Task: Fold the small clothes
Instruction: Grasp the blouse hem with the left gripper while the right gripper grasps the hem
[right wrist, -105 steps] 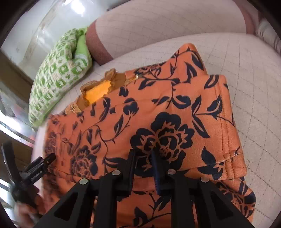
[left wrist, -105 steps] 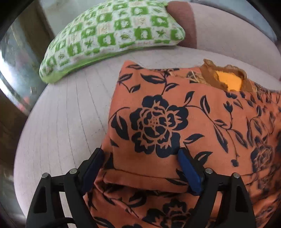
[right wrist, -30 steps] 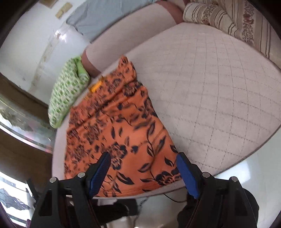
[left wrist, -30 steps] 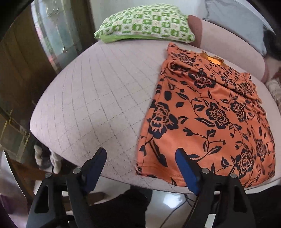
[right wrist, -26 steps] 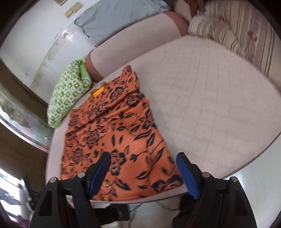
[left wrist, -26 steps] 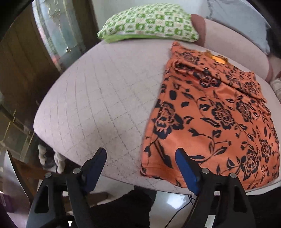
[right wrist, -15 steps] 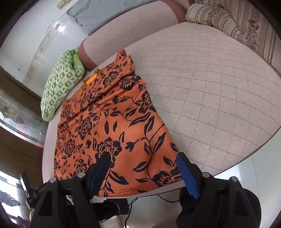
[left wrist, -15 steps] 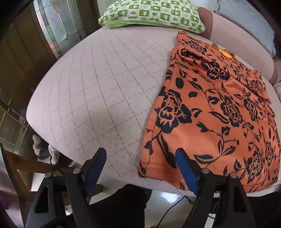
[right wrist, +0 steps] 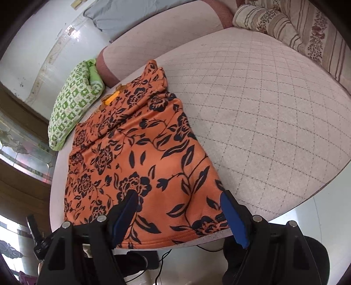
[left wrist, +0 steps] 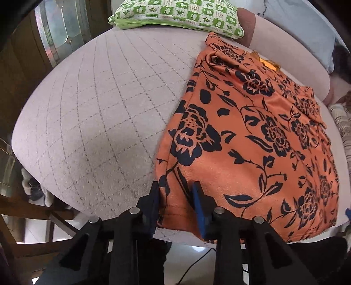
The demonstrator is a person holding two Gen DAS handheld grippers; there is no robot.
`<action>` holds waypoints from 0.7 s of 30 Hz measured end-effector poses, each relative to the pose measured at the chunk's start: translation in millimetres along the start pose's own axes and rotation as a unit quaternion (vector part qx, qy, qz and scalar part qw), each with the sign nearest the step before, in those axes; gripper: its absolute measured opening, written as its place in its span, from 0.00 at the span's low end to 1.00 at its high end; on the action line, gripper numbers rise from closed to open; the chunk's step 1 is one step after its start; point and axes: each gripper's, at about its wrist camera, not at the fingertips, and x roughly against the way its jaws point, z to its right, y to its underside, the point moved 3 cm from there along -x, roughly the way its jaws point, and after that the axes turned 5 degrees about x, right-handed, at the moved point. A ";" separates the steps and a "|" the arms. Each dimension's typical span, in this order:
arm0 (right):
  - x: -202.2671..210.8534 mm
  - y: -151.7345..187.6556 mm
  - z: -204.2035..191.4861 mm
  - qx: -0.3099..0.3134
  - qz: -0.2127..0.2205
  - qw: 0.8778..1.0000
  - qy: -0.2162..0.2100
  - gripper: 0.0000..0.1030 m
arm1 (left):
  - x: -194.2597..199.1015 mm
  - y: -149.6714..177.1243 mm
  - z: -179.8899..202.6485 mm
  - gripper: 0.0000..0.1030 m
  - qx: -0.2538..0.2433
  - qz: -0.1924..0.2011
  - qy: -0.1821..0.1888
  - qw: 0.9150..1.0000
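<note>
An orange garment with a black flower print lies flat on a quilted pale pink mattress, its hem along the near edge. My left gripper is at the hem's near left corner. Its jaws are closing, and the blue pads pinch a ridge of the cloth between them. In the right wrist view the same garment stretches away to the upper left. My right gripper stands open over the hem's near right corner, one pad on the cloth and the other at its right edge.
A green checked pillow lies behind the garment, also in the right wrist view. Striped cushions sit at the mattress's far right. A wooden chair and glossy floor are below the near edge.
My left gripper has dropped onto the hem's left corner and its jaws have closed in from wide apart onto the cloth. The right gripper has come slightly closer to the hem and stays open.
</note>
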 end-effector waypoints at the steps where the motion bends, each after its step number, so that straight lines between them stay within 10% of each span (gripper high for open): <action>1: -0.7 -1.9 3.4 -0.002 0.001 1.000 0.001 0.77 | -0.1 0.2 -0.9 0.34 0.000 -0.002 0.002 1.000; 7: -5.7 -12.2 26.7 -0.020 -0.011 1.000 0.016 0.76 | -2.7 1.0 10.9 0.49 -0.033 -0.001 0.013 0.999; 11: -16.6 -17.0 34.1 -0.025 -0.027 0.999 0.012 0.73 | -4.0 -0.7 17.5 0.16 -0.049 0.000 0.025 0.999; 21: -55.7 -19.8 27.4 0.010 -0.060 0.998 0.024 0.64 | -9.1 -8.2 21.0 0.25 -0.069 -0.002 0.035 0.997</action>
